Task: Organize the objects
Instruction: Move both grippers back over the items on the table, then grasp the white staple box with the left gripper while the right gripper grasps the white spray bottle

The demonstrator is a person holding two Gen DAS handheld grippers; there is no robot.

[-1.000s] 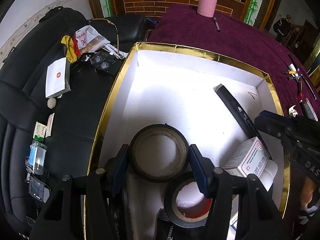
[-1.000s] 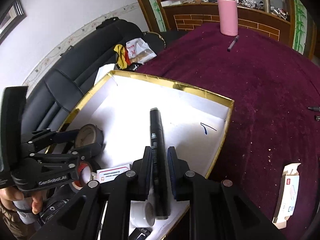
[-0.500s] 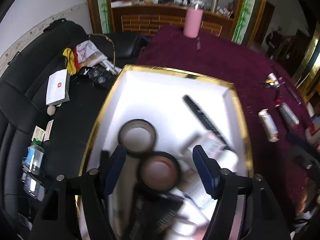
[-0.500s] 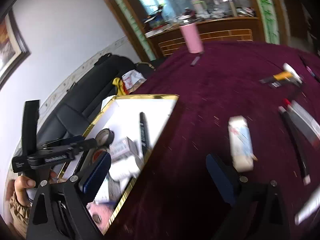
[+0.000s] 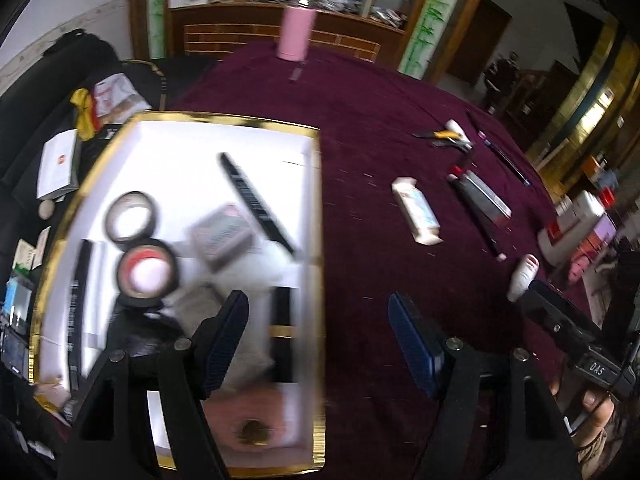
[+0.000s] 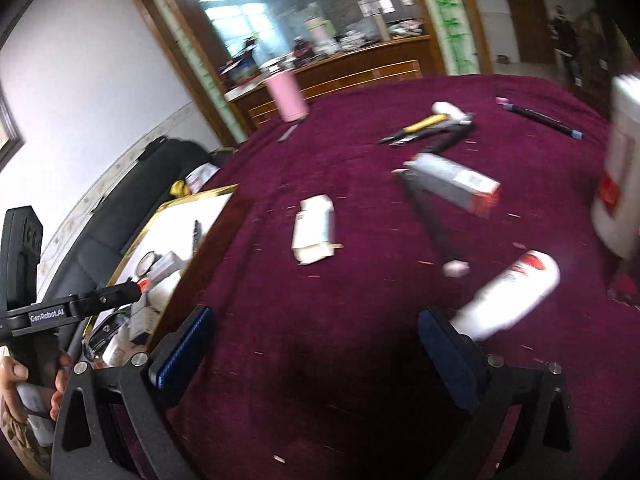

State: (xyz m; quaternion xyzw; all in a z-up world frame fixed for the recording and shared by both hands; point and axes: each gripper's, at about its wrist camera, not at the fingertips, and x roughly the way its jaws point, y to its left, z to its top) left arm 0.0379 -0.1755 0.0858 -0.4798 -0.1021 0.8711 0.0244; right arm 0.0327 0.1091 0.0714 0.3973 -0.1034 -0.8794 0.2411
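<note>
Bare cloth [image 6: 320,340] before white tube [image 6: 508,292]

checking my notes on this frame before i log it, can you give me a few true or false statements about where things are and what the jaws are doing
1. The black marker lies inside the gold-rimmed box. True.
2. The right gripper is clamped on the marker. False: its jaws stand wide open with nothing between them, over the maroon tablecloth.
3. The pink bottle stands on the far side of the table. True.
4. Both tape rolls are out on the cloth. False: both lie in the box.
5. The left gripper holds a tape roll. False: its jaws are open and empty.
</note>
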